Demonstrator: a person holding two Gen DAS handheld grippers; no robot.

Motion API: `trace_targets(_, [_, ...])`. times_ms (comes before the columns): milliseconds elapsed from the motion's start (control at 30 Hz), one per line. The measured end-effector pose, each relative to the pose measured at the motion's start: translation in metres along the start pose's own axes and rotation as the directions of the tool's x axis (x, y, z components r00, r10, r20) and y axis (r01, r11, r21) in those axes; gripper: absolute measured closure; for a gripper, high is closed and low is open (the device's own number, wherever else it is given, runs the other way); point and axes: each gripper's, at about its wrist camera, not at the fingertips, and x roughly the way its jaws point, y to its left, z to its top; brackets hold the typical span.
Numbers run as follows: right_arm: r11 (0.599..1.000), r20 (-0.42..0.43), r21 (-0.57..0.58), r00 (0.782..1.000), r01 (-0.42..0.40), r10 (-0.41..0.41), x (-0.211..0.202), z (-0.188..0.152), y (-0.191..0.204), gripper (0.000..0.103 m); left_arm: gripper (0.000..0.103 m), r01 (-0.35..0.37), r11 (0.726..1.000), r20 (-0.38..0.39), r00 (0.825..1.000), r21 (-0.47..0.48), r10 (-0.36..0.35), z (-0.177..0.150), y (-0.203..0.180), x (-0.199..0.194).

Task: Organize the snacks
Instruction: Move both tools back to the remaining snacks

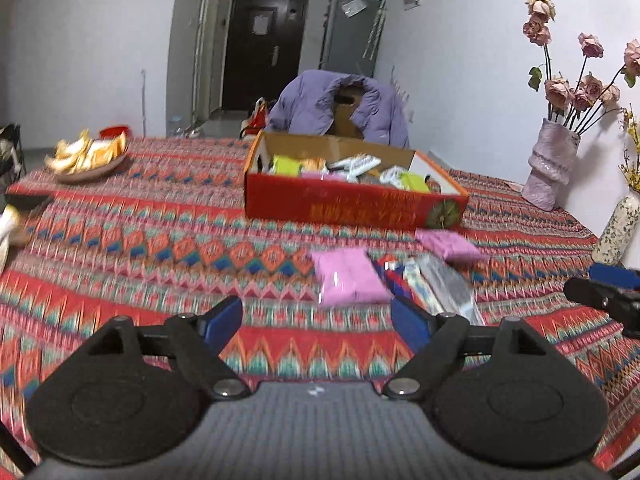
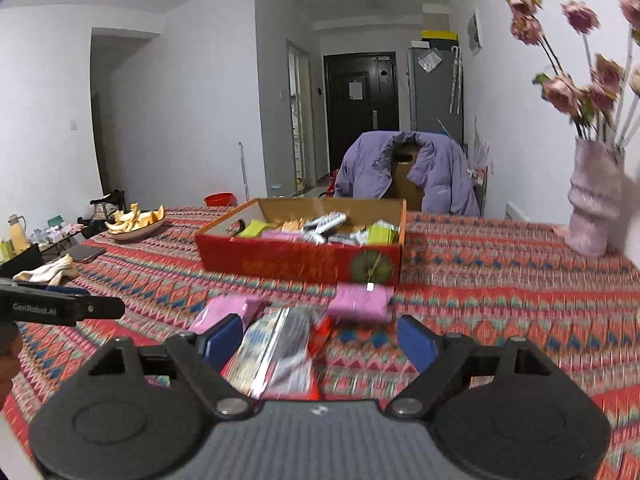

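Patterned cloth [image 1: 140, 248] covers the table; loose packets [image 2: 280, 344] lie ahead of the right gripper [image 2: 320, 344], whose jaws stand wide with nothing pinched, presumably awaiting the box [image 2: 300, 256] beyond. Left gripper [image 1: 316, 320], also agape and empty, has a pink packet [image 1: 348, 280] just ahead. Only the right view shows a phone [image 2: 86, 253].

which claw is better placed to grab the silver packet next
Right. The silver packet lies just ahead of the open right claw; the open left claw faces bare cloth beside it.
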Motion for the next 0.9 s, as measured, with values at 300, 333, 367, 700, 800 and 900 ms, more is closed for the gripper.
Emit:
trace_targets(300, [1.0, -0.02, -0.005, 0.999, 0.029, -0.029, -0.029, -0.042, 0.011, 0.019, 0.02, -0.035, 0.999, -0.026, 0.999, -0.009, 0.035, -0.031, -0.002, -0.018])
trace_targets(333, [1.0, -0.021, -0.004, 0.999, 0.03, -0.03, -0.03, -0.045, 0.011, 0.019, 0.02, -0.037, 0.999, -0.026, 0.999, -0.009, 0.036, -0.033, -0.003, -0.019])
trace_targets(367, [1.0, -0.023, -0.001, 0.999, 0.026, -0.026, -0.031, -0.047, 0.011, 0.019, 0.02, -0.038, 0.999, -0.026, 0.999, -0.007, 0.038, -0.035, -0.003, -0.02])
trace_targets(700, [0.999, -0.021, 0.008, 0.999, 0.031, -0.031, -0.031, -0.05, 0.01, 0.019, 0.02, -0.028, 1.0, -0.053, 0.998, 0.004, 0.028, -0.037, -0.009, -0.014])
trace_targets(800, [0.999, -0.029, 0.004, 0.999, 0.041, -0.041, -0.029, -0.049, 0.007, 0.019, 0.02, -0.023, 1.0, -0.071, 0.997, 0.008, 0.024, -0.037, -0.01, -0.007])
trace_targets(900, [0.999, -0.044, 0.005, 0.998, 0.049, -0.049, -0.022, -0.048, 0.004, 0.019, 0.02, -0.019, 1.0, -0.096, 0.995, 0.007, 0.019, -0.035, -0.01, 0.003])
